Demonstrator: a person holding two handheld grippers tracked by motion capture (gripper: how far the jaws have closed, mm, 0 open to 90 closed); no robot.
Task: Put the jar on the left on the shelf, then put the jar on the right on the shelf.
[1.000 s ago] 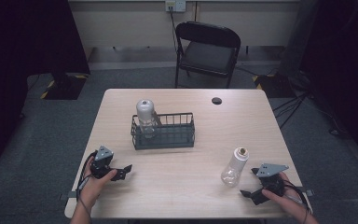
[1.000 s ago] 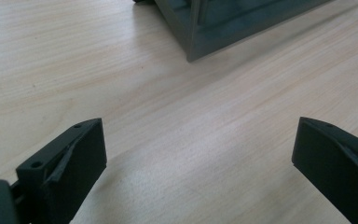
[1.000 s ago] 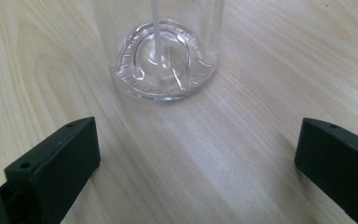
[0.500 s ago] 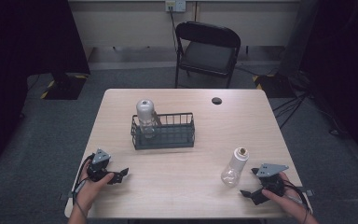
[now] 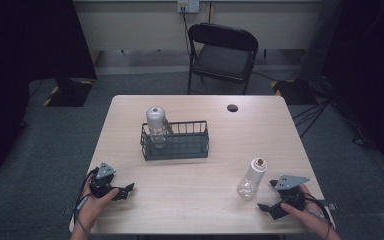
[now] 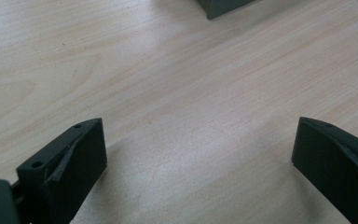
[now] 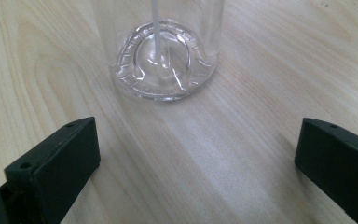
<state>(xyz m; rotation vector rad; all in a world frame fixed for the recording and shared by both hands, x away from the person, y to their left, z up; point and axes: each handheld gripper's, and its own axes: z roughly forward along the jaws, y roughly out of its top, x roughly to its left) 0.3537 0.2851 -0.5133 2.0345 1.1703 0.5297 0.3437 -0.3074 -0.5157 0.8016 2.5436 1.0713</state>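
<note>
An approach is judged in hand: the right gripper (image 5: 271, 207) rests, jaws apart, near the clear bottle (image 5: 252, 178) standing outside the basket (image 5: 175, 146). Closing around it is called for. The left gripper (image 5: 120, 191) is held with jaws apart.

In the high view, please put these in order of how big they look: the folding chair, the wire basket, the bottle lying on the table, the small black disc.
1. folding chair, although it stands farther from the camera
2. wire basket
3. bottle lying on the table
4. small black disc
</note>
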